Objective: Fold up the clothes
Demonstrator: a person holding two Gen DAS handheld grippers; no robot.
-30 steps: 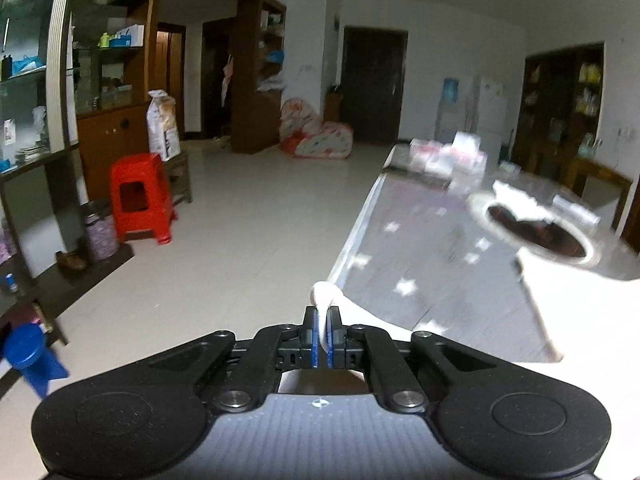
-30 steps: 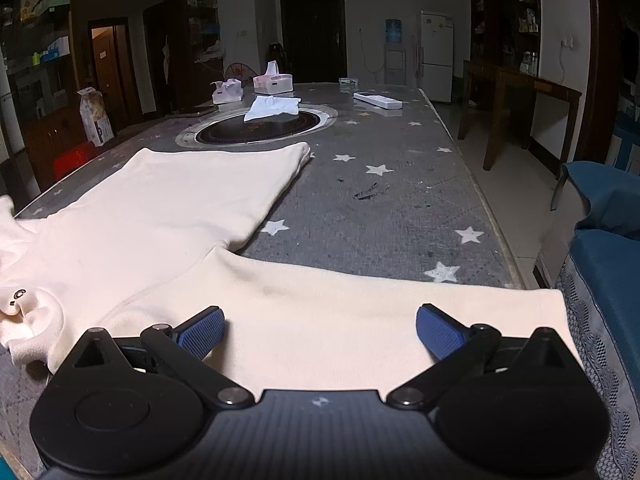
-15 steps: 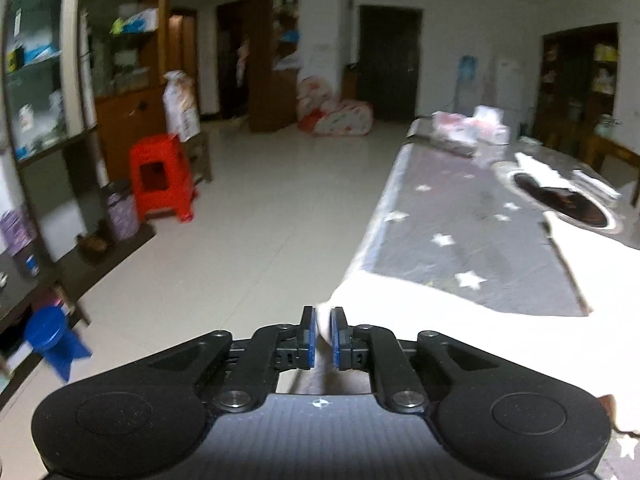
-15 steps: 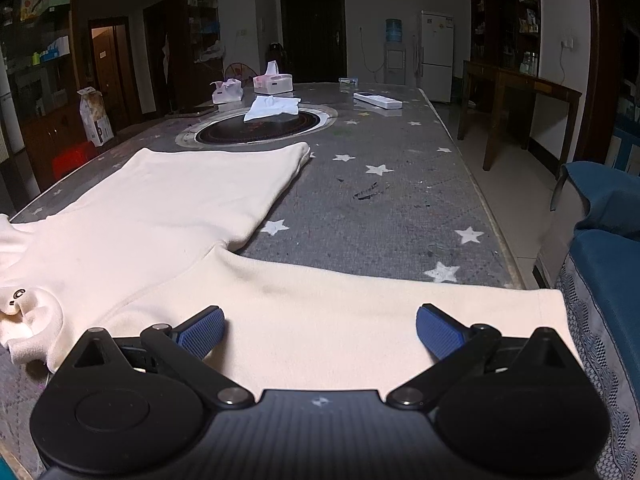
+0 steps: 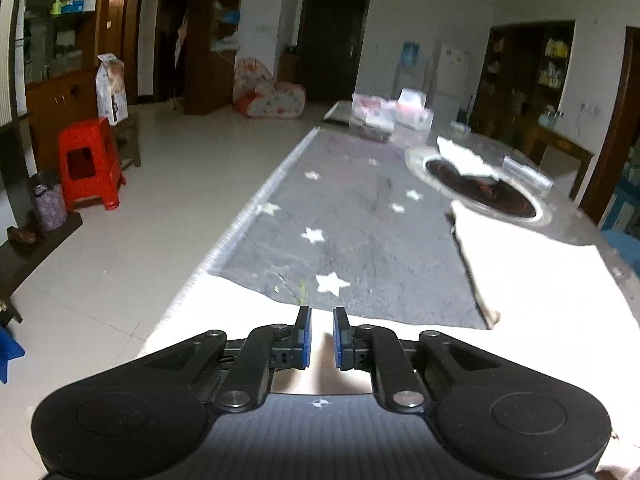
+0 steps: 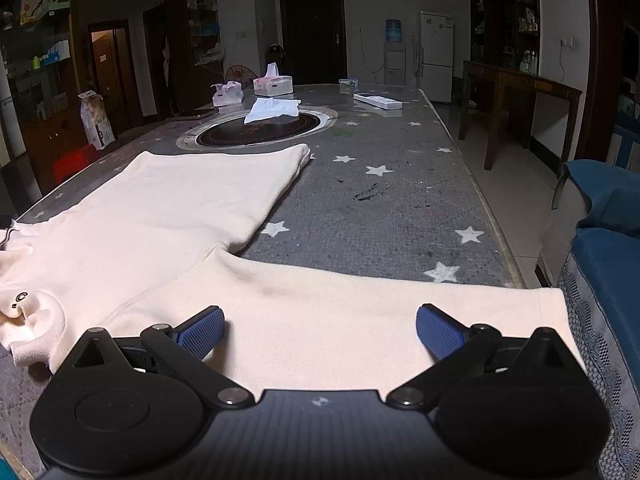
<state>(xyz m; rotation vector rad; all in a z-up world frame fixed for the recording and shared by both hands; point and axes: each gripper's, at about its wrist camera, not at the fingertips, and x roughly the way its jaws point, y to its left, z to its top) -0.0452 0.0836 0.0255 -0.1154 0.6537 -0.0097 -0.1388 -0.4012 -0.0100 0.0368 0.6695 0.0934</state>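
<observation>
Left gripper [image 5: 319, 336] fingers sit narrowly apart over a sleeve [image 5: 248, 312], right gripper [image 6: 319, 330] fingers spread wide over the other sleeve [image 6: 360, 312] — the cream shirt [image 6: 180, 208] lies flat on the star-patterned table [image 6: 380, 208], near its round hob [image 6: 260, 130].

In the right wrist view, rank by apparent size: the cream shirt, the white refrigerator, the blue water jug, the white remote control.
1. Cream long-sleeved shirt, largest, though nearest the camera.
2. White refrigerator.
3. Flat white remote control and blue water jug look about equal; distance differs, so I won't rank them.
</observation>
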